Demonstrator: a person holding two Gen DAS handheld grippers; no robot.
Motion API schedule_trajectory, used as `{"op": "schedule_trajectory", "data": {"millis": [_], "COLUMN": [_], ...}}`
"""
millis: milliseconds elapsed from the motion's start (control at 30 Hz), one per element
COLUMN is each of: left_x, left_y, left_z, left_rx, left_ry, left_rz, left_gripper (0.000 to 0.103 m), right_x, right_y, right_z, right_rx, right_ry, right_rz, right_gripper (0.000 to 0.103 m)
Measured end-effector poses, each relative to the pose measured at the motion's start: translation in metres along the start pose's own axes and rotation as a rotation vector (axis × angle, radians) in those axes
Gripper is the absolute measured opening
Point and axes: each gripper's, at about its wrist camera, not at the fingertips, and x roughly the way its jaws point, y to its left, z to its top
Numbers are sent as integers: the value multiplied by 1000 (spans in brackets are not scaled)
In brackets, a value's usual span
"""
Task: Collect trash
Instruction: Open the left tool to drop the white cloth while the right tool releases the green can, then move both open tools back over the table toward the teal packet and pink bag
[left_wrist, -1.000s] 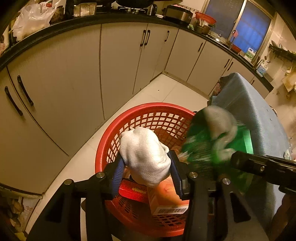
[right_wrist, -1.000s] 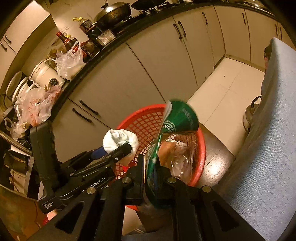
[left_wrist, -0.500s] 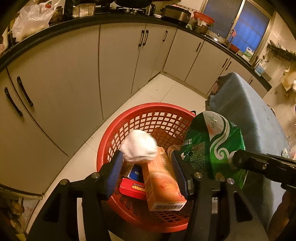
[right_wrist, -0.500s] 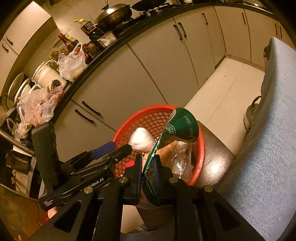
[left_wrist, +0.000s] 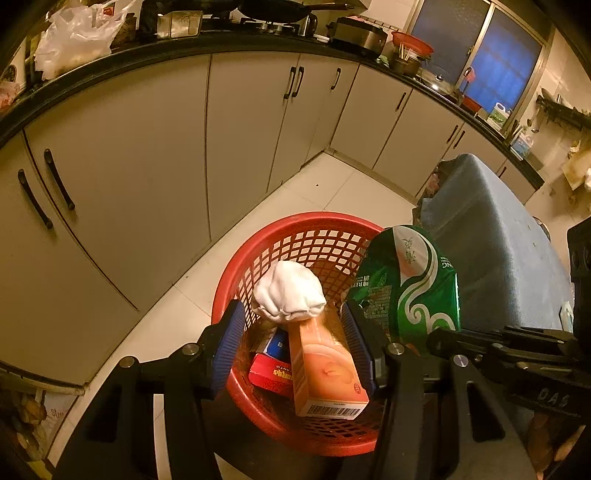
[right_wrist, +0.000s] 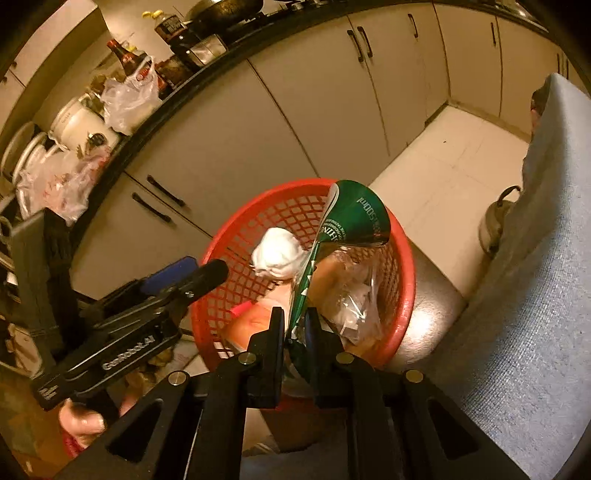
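Observation:
A red mesh basket (left_wrist: 295, 221) (right_wrist: 280, 186) stands below both grippers. My left gripper (left_wrist: 291, 314) (right_wrist: 199, 273) hangs open over it, its blue pads apart and touching nothing. A crumpled white wad (left_wrist: 290, 295) (right_wrist: 277, 254) lies in the basket on top of an orange carton (left_wrist: 325, 365), beside a red box (left_wrist: 273, 373). My right gripper (right_wrist: 295, 317) is closing tighter on the lower edge of a flattened green packet (right_wrist: 354, 218) (left_wrist: 410, 280), which stands up over the basket's right side. A clear plastic bag (right_wrist: 351, 291) lies in the basket behind it.
The basket rests on a brown stool (right_wrist: 432, 291). A table under blue-grey cloth (left_wrist: 498, 258) (right_wrist: 535, 277) rises close on the right. Beige cabinets (left_wrist: 147, 166) run along the left and back under a cluttered black counter. A metal kettle (right_wrist: 495, 221) sits on the tiled floor.
The left jaws widened and let go of the white wad, which dropped onto the orange carton in the basket. The green packet stays pinched in the right gripper and has steadied.

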Motion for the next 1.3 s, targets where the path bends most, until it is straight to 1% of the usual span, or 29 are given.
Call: {"op": "schedule_trajectory", "data": {"millis": [33,200,267,400,600,633,667,800,867,933,1033,1133,1300], "left_x": [0,-4,-6,-11,-25,-27,-29,-41,-48,-55,-66,-76,-92], "left_y": [0,2,1,1,-7,-9,-11,-20,-24,-30,-38,-48,-64], "left_z": [0,-1,-1,-2,-2,-2,-3,-7,-9,-12,-16,-20,-24], "left_rx": [1,-6,-4,2,10,14,17,34,42,54,76,93,123], "left_ry": [0,-5,-6,-11,-24,-25,-26,-39,-47,-52,-60,-70,-87], "left_rz": [2,0,3,5,1,0,-1,-5,-5,-4,-5,-7,-11], "left_gripper": [53,53,53,53,53,54,56,60,60,61,62,65,65], "right_x": [2,-5,-8,-22,-47,-52,-55,-75,-86,-98,-115,-131,-156], "right_y": [3,-4,-4,2,-2,-5,-7,-14,-16,-18,-22,-28,-39], "right_z": [0,1,1,2,-2,-4,-6,-14,-19,-24,-33,-42,-58], "right_rx": [-18,13,12,10,46,61,70,107,117,126,142,154,175], "right_ry": [7,6,12,-19,-69,-77,-82,-116,-138,-160,-189,-214,-251], "right_rz": [-21,26,29,36,53,57,59,63,69,69,75,72,67], "right_gripper": [12,14,19,22,34,38,40,41,48,51,52,53,53]}}
